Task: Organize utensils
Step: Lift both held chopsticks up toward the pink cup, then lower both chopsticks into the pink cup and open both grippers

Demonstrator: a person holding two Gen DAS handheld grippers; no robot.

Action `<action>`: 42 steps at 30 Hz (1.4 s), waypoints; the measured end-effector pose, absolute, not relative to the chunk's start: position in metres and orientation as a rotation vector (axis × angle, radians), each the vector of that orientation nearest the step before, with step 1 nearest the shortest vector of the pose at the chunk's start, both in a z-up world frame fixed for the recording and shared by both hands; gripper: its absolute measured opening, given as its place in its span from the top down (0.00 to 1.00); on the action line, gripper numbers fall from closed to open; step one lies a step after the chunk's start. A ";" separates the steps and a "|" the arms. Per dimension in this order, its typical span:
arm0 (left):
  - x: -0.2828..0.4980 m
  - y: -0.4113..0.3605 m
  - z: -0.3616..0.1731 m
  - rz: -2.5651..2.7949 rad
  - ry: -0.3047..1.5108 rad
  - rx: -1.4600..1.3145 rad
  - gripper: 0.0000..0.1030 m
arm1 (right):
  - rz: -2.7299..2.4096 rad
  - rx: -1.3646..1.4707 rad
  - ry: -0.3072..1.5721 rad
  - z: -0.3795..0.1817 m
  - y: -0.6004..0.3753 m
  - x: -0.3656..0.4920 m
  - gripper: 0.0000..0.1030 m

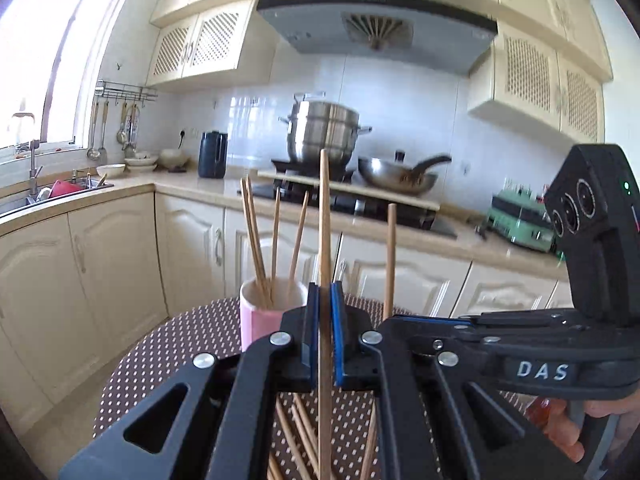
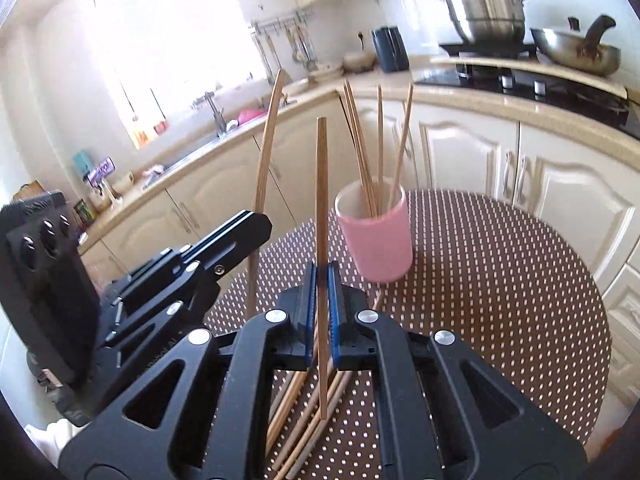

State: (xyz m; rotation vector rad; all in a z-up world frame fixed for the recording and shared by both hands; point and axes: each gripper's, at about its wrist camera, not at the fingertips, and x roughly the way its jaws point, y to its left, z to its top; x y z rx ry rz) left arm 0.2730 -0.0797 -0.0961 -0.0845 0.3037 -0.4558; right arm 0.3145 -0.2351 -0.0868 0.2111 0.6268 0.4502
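The left gripper (image 1: 324, 292) is clamped on a single wooden chopstick (image 1: 325, 240), held upright between its blue pads. The right gripper (image 2: 322, 276) likewise pinches its own chopstick (image 2: 321, 208), also standing upright. Just beyond both, a pink cup (image 2: 376, 236) stands on the dotted round table (image 2: 500, 280) with several chopsticks leaning inside it (at least four). More loose chopsticks (image 2: 304, 420) lie on the tabletop beneath the grippers.

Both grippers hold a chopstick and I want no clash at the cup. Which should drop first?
Probably right: right gripper sits nearer the pink cup; left gripper looks slightly farther back.
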 end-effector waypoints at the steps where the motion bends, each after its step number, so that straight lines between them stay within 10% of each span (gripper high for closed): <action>1: 0.278 -0.082 -0.092 -0.451 0.281 -0.098 0.94 | 0.448 0.215 0.604 -0.079 -0.237 0.316 0.94; 26: 0.413 -0.080 -0.056 -0.319 0.012 -0.278 0.94 | 0.280 0.251 0.248 -0.021 -0.260 0.412 0.94; 42: 0.443 -0.084 -0.104 -0.260 0.098 -0.232 0.94 | 0.313 0.206 0.396 -0.078 -0.245 0.437 0.94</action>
